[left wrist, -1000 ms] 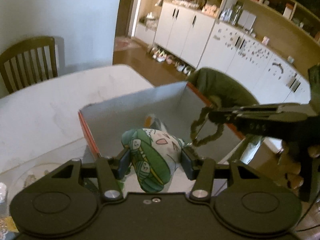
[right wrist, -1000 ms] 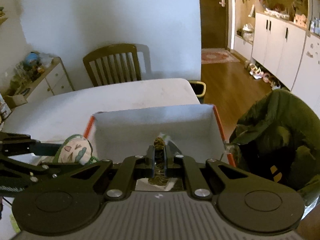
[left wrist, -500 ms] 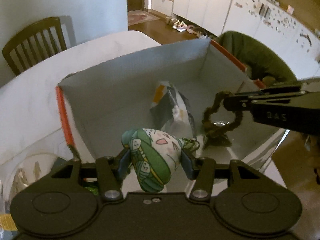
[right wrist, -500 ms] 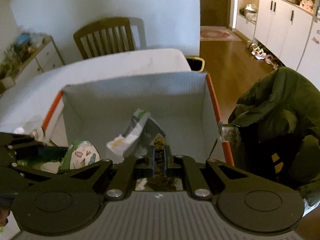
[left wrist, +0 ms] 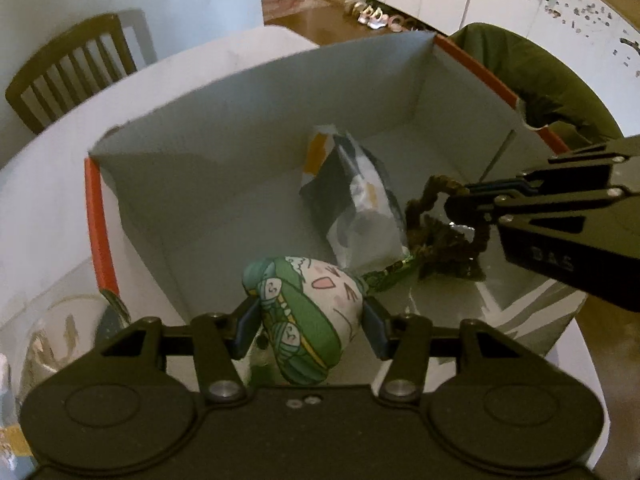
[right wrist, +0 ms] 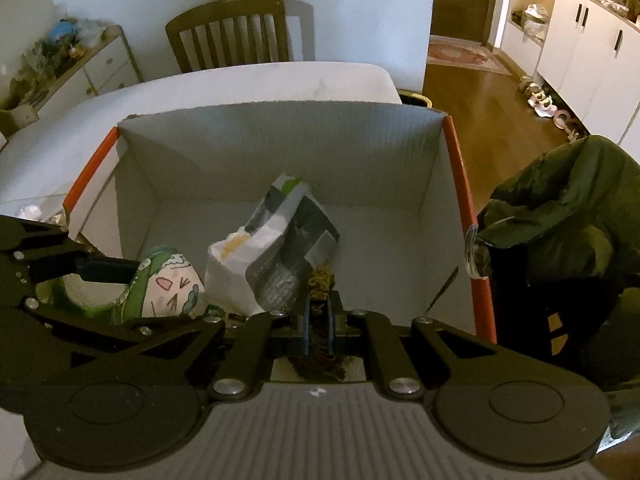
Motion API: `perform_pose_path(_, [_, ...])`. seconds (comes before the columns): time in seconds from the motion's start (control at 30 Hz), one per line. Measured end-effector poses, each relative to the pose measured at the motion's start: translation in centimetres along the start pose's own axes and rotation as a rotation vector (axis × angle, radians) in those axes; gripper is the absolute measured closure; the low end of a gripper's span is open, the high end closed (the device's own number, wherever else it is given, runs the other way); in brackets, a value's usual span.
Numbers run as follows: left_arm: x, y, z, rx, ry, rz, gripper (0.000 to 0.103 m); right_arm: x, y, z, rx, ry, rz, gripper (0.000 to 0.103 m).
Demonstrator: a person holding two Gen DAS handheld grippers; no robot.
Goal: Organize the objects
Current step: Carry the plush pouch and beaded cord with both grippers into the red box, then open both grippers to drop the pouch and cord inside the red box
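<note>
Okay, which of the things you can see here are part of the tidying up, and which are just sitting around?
Part of the job:
- plush toy, held by the left tool
- brown fuzzy cord, held by the right tool
- cardboard box
- snack packet, already in the box

Just lying about:
- wooden chair
- green jacket
- shoes on the floor

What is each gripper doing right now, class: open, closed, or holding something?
Left gripper: closed on the green and white plush toy, over the box.
Right gripper: closed on the brown fuzzy cord.
</note>
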State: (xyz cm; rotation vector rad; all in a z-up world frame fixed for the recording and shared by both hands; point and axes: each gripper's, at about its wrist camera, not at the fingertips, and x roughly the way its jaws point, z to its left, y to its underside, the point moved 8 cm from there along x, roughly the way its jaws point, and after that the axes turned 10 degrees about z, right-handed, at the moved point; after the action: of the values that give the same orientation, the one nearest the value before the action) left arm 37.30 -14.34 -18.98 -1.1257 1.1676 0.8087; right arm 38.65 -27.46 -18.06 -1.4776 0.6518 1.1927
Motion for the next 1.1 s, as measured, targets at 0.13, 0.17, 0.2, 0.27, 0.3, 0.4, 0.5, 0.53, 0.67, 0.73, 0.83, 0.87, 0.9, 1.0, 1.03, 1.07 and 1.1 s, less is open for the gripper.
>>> perform_pose_path(0.13, [0.6, -0.1, 0.0, -0.011, 0.014, 0.024, 0.046, -0.1, 0.1, -0.2, -0.009, -0.024, 0.002, 0.095])
perform_pose_path(0.17, [0.7, -0.1, 0.0, -0.015, 0.016, 0.029, 0.044, -0.2, 0.0, -0.2, -0.015, -0.027, 0.002, 0.095])
perform_pose_path(0.2, [0.7, -0.2, 0.0, -0.022, 0.018, 0.029, 0.042, -0.3, 0.0, -0.2, -0.018, -0.031, 0.003, 0.095])
perform_pose_path(0.27, [0.6, -0.3, -0.2, -0.029, 0.032, 0.02, 0.037, -0.5, 0.2, -0.4, -0.019, -0.038, 0.008, 0.095])
perform_pose_path(0.3, [0.5, -0.4, -0.3, -0.028, 0.028, 0.015, 0.034, -0.6, 0.2, -0.6, -0.016, -0.044, 0.008, 0.094])
perform_pose_path(0.4, [0.0, -0.7, -0.7, -0.021, 0.025, -0.007, 0.025, -0.9, 0.4, -0.9, -0.009, -0.055, 0.004, 0.093])
perform_pose_path(0.5, [-0.9, -0.8, -0.9, -0.028, 0.031, -0.038, 0.019, -1.3, 0.6, -0.9, -0.023, -0.051, -0.004, 0.092])
perform_pose_path(0.53, [-1.1, -0.8, -0.9, -0.032, 0.033, -0.048, 0.019, -1.5, 0.6, -1.0, -0.025, -0.049, -0.008, 0.09])
perform_pose_path(0.67, [-2.5, -0.6, -0.5, -0.061, 0.05, -0.086, 0.018, -2.5, 0.9, -1.2, -0.024, -0.059, -0.031, 0.089])
perform_pose_path(0.73, [-3.5, -0.4, -0.1, -0.078, 0.055, -0.115, 0.018, -3.3, 0.9, -1.3, -0.019, -0.085, -0.051, 0.089])
perform_pose_path(0.83, [-5.3, -0.1, 0.5, -0.093, 0.061, -0.161, 0.016, -4.7, 1.1, -1.3, -0.023, -0.105, -0.088, 0.089])
perform_pose_path(0.87, [-5.9, 0.0, 0.7, -0.098, 0.067, -0.177, 0.015, -5.2, 1.1, -1.2, -0.025, -0.11, -0.101, 0.089])
perform_pose_path(0.9, [-6.7, 0.2, 0.9, -0.101, 0.07, -0.195, 0.014, -5.7, 1.2, -1.1, -0.029, -0.116, -0.114, 0.089])
perform_pose_path(1.0, [-8.5, 0.8, 1.4, -0.111, 0.075, -0.238, 0.013, -7.0, 1.4, -0.9, -0.033, -0.116, -0.152, 0.088])
perform_pose_path(1.03, [-9.1, 0.9, 1.5, -0.113, 0.076, -0.253, 0.013, -7.3, 1.4, -0.8, -0.03, -0.11, -0.161, 0.085])
perform_pose_path(1.07, [-9.9, 1.0, 1.9, -0.116, 0.076, -0.269, 0.013, -7.7, 1.4, -0.7, -0.027, -0.11, -0.17, 0.084])
perform_pose_path(1.1, [-10.7, 1.3, 2.2, -0.122, 0.079, -0.288, 0.013, -8.1, 1.4, -0.6, -0.024, -0.114, -0.18, 0.08])
